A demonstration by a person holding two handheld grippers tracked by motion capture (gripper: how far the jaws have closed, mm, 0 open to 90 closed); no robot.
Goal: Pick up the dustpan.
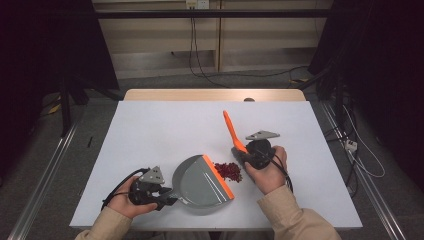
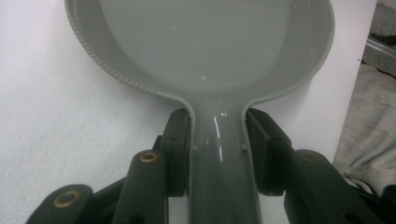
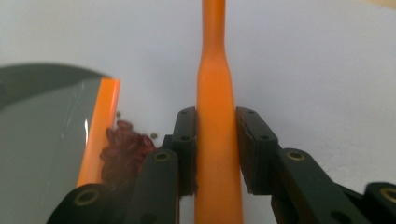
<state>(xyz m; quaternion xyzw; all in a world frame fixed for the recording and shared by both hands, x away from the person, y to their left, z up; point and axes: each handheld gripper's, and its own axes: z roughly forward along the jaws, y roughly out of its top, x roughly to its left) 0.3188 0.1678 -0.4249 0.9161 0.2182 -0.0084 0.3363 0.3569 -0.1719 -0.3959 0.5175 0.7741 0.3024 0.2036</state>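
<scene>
A: Sweeping step in hand. Left gripper (image 1: pixel 165 196) at seven o'clock on the table (image 1: pixel 150 130), fingers (image 2: pixel 180 140) clamped on the grey dustpan (image 1: pixel 200 186) handle, orange lip facing one o'clock.

B: Right gripper (image 1: pixel 246 155) at four o'clock, fingers (image 3: pixel 187 149) pinching the orange brush (image 1: pixel 232 131) handle. Red crumbs (image 1: pixel 228 170) heaped just beside the lip, at its three o'clock side.

A: Probably mid-stroke, pile not yet in the pan.

B: Next, judged: drag bristles toward nine o'clock, over the lip; hold pan flat, pressed down.
</scene>
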